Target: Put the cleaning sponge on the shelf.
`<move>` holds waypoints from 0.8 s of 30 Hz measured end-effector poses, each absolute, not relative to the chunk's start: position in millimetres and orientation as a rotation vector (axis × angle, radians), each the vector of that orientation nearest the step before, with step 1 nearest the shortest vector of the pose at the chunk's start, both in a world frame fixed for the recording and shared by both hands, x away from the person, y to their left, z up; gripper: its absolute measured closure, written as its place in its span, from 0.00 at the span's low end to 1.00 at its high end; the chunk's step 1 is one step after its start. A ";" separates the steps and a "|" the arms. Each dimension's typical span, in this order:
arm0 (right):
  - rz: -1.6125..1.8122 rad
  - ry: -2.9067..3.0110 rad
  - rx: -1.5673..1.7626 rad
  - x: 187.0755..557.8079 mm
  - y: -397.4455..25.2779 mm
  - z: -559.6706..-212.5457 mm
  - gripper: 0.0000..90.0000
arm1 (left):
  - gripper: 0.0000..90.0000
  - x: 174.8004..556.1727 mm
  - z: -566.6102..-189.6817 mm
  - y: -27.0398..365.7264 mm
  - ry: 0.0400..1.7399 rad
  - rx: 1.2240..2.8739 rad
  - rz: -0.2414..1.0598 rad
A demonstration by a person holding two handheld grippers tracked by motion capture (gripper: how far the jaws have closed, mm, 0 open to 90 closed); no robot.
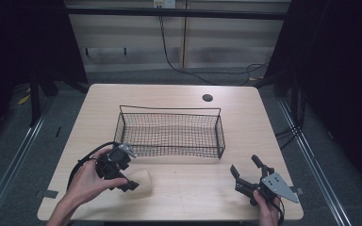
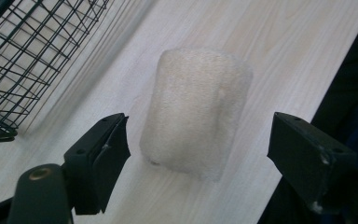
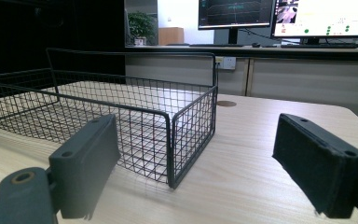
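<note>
No text, label, brand, number or sign can be read anywhere. In the right gripper view, the two flat computer monitors (image 3: 279,16) at the back of the room show coloured windows, lines and small dots, but any writing on them is too small and blurred to make out. The white wall socket plate (image 3: 227,62) below them carries no legible marking.
</note>
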State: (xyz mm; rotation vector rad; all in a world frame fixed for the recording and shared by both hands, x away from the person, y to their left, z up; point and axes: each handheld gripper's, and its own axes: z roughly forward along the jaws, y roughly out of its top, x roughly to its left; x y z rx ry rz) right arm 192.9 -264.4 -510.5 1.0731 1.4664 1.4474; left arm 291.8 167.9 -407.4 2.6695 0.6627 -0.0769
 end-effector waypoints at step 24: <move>1.441 1.472 1.081 193.9 -264.7 -510.3 0.15 | 0.22 295.7 -434.5 153.6 0.623 2.789 -0.088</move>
